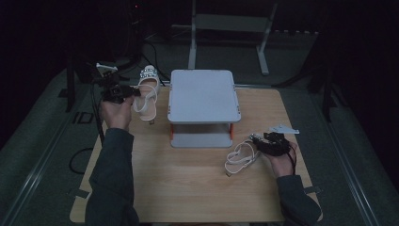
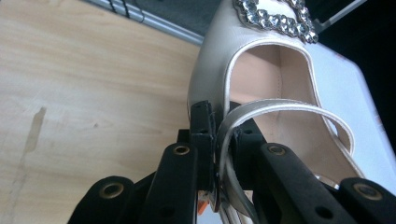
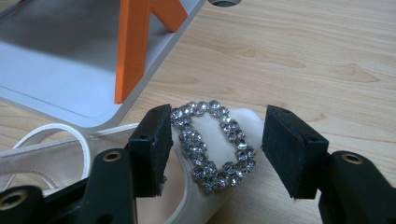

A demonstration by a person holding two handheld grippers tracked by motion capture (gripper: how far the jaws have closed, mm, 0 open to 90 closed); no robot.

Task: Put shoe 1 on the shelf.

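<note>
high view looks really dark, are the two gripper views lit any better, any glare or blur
High view: dim and murky, the table barely lit. Left gripper view: bright, the shoe sharp, near claw parts soft. Right gripper view: bright, the rhinestone buckle sparkling with small glints, no heavy glare.

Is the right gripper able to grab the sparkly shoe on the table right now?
Probably yes. The right gripper stands open with its jaws either side of the shoe, right over the sparkly buckle, and nothing lies between them.

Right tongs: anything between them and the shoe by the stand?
Nothing visible. The right tongs stand open around the toe of the shoe, pads either side of its rhinestone buckle, bare table beyond.
</note>
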